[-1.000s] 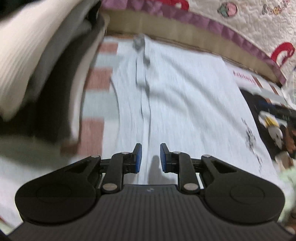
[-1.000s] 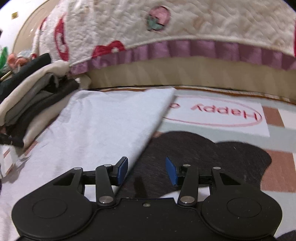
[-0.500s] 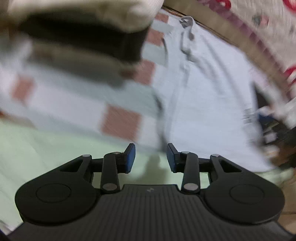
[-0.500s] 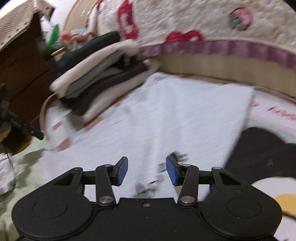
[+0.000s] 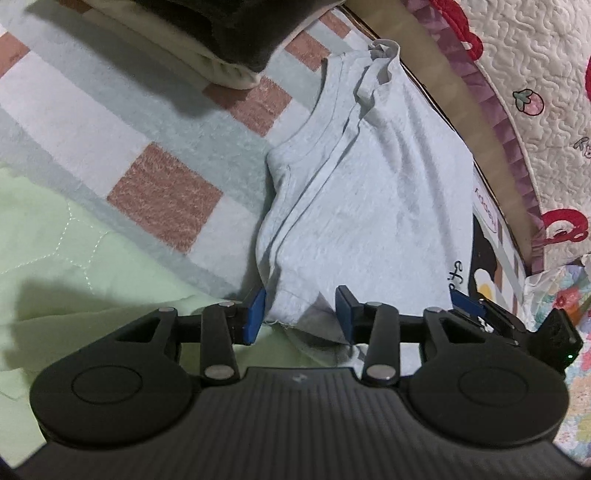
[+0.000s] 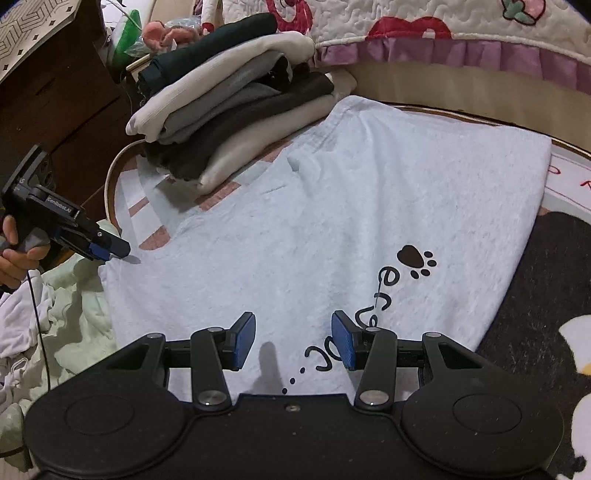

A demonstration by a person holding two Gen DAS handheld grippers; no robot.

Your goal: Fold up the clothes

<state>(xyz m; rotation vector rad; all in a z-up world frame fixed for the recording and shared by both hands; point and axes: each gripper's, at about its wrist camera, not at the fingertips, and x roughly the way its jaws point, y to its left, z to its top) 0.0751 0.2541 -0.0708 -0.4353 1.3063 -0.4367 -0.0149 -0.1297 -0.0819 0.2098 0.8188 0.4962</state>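
A pale grey T-shirt (image 6: 332,206) with a black paw print and lettering lies flat on a patterned rug (image 6: 535,295). My right gripper (image 6: 293,339) hovers open over the shirt's near edge, beside the lettering, with nothing pinched between its pads. In the left wrist view the shirt (image 5: 369,203) stretches away towards the bed. My left gripper (image 5: 301,314) stands open at the shirt's near corner, with the hem lying loose between its fingers. From the right wrist view the left gripper (image 6: 107,253), held in a hand (image 6: 14,254), sits at the shirt's left corner.
A stack of folded clothes (image 6: 240,110) rests on the rug just left of the shirt's far end. A green quilt (image 5: 74,240) lies bunched at the near left. The bed's quilted cover (image 6: 443,22) runs along the back, and a dark wooden cabinet (image 6: 55,92) stands at the far left.
My left gripper swung from over the shirt's middle to its near left corner, and its jaws widened. The right gripper moved left, from the shirt's right edge to over the printed part.
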